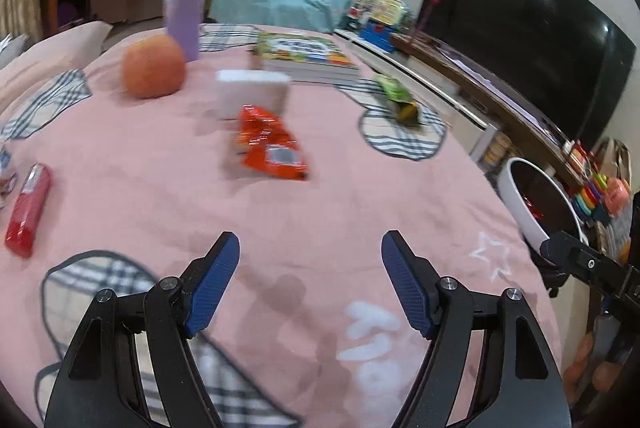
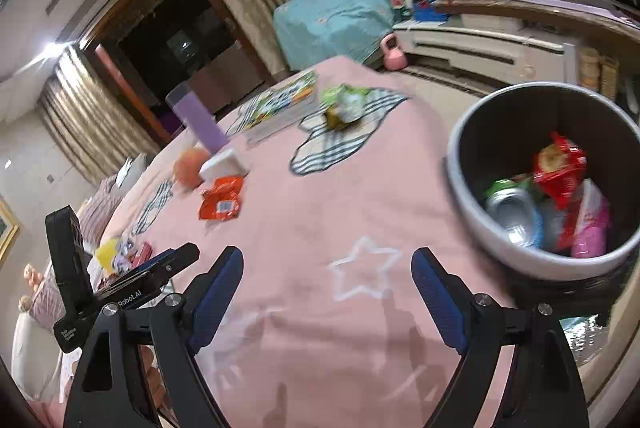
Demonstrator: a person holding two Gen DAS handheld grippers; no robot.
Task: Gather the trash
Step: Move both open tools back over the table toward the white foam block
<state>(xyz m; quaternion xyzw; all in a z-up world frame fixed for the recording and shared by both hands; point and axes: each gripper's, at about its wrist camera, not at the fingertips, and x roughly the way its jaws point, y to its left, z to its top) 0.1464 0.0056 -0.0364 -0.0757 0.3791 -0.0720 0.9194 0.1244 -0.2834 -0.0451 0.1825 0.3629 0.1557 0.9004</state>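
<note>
- Trash is seen in the left wrist view as an orange snack wrapper lying near the middle of the pink bed, just in front of a white box.
- A green wrapper is found toward the bed's far right edge, beside a stack of books.
- An orange fruit and a purple tumbler are set toward the far edge; a red packet lies at the left edge.
- The left tool is held spread, nothing between its fingers, above the bed's near part.
- In the right wrist view, a trash bin is seen off the bed's right edge, with a crushed can and a red wrapper inside.
- The right tool is spread wide and empty over the bed's near right corner.
</note>
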